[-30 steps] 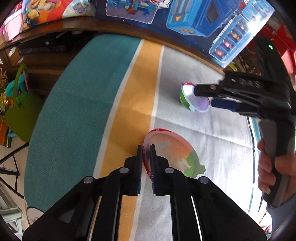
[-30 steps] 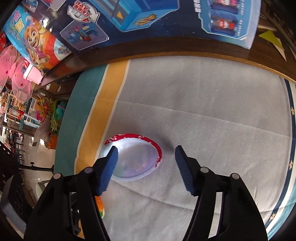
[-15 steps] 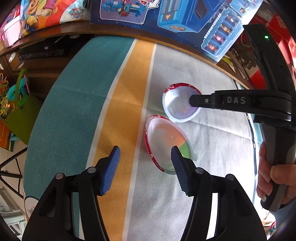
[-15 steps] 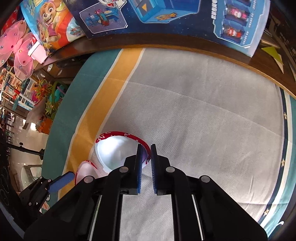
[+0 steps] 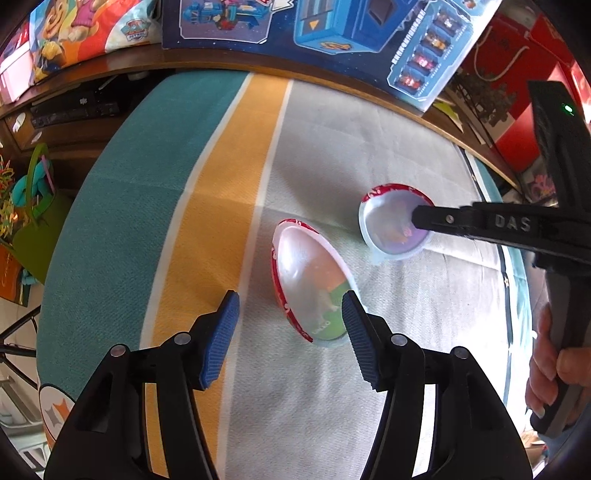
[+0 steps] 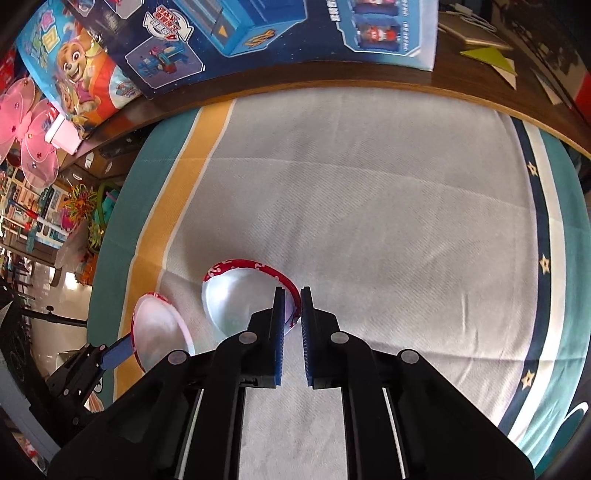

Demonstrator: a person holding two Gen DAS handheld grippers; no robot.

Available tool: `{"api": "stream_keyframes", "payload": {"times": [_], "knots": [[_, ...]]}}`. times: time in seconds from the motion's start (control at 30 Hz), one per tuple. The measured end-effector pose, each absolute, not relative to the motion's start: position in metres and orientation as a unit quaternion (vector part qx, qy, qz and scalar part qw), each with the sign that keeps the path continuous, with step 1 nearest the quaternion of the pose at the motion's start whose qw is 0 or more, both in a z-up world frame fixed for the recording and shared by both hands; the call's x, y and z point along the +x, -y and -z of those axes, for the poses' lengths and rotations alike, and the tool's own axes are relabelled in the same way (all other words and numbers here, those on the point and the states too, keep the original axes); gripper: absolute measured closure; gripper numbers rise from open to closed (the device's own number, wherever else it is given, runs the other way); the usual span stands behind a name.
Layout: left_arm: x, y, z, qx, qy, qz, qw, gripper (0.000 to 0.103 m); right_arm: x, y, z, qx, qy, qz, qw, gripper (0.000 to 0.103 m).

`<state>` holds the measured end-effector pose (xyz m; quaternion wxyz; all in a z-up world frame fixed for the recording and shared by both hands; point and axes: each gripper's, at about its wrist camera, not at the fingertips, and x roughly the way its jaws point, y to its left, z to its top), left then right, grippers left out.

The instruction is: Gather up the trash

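Observation:
Two translucent plastic egg-shell halves with red patterned rims lie on a striped cloth. The larger half [image 5: 310,273] rests on its side between the spread fingers of my left gripper [image 5: 290,299], which is open; the right pad sits at its edge and the left pad is well clear of it. The smaller half [image 5: 388,229] sits to the right, hollow side up, with my right gripper [image 5: 417,223] shut on its rim. In the right wrist view the right gripper [image 6: 291,295] pinches that red rim of the smaller half [image 6: 236,295], with the larger half [image 6: 157,328] to its left.
The cloth [image 5: 207,192] has teal, yellow and pale grey bands and covers a wooden table [image 6: 332,79]. Large toy boxes [image 5: 369,33] stand along the back edge. A green bag [image 5: 33,236] hangs off to the left. A person's hand [image 5: 550,373] grips the right handle.
My left gripper opened and let go of the larger shell half, which now lies on the cloth. My right gripper closed on the rim of the smaller half.

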<state>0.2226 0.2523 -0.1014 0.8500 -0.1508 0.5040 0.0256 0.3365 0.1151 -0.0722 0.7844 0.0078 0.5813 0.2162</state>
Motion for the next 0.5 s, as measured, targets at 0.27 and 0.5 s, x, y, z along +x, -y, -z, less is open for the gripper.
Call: {"api": "stream_keyframes", "payload": {"times": [0.27, 0.5], "knots": [[0.223, -0.234, 0.101, -0.136, -0.512, -0.022, 0.848, 0.046, 0.316, -0.087, 0.063, 0.034, -0.574, -0.211, 0.790, 0.094], [0.221, -0.212, 0.099, -0.102, -0.515, -0.019, 0.851, 0.096, 0.301, -0.062, 0.056, 0.052, -0.574, -0.203, 0.791, 0.094]]}}
